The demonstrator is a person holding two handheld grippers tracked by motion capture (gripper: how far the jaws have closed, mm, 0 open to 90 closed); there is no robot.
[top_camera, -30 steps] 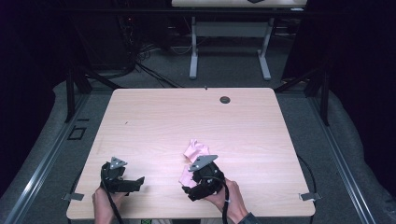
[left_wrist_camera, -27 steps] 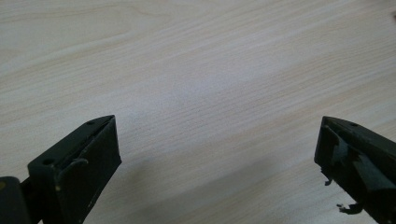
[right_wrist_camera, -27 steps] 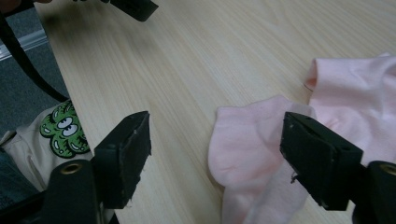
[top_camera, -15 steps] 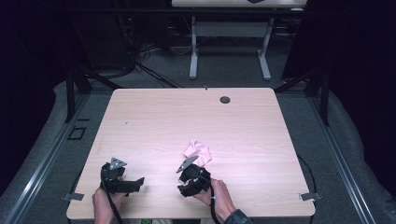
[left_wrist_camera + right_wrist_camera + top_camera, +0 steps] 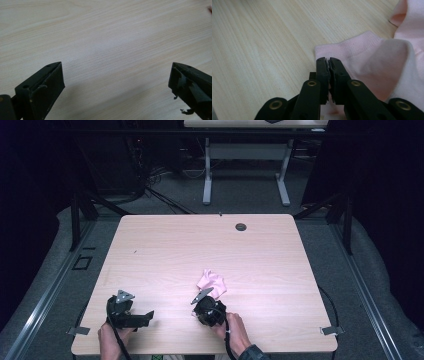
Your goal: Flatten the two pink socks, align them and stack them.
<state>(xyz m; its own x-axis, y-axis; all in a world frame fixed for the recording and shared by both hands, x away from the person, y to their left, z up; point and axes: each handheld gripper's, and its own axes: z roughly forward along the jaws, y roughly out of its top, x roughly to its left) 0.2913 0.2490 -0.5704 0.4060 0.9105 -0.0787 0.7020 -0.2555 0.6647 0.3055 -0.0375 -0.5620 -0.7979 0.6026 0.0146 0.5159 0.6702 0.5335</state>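
Note:
A crumpled pink sock (image 5: 212, 281) lies on the light wooden table (image 5: 200, 245), a little right of the middle near the front. My right gripper (image 5: 206, 296) points down at the sock's near edge. In the right gripper view its jaws (image 5: 328, 60) have just been closing and now stand pressed together at the corner of the sock's ribbed cuff (image 5: 352, 47), with the fabric pinched between them. My left gripper (image 5: 149, 317) rests near the front left of the table, apart from the sock. Its jaws (image 5: 116, 72) stand wide open over bare wood.
A small dark round grommet (image 5: 241, 226) sits near the table's far edge. Beyond the table stand the white legs of another table (image 5: 245, 180) on a dark floor with cables. A hand holds each gripper at the table's front edge.
My right gripper has come down toward me to the sock's near edge, and its jaws have shut there. The left gripper has stayed where it was.

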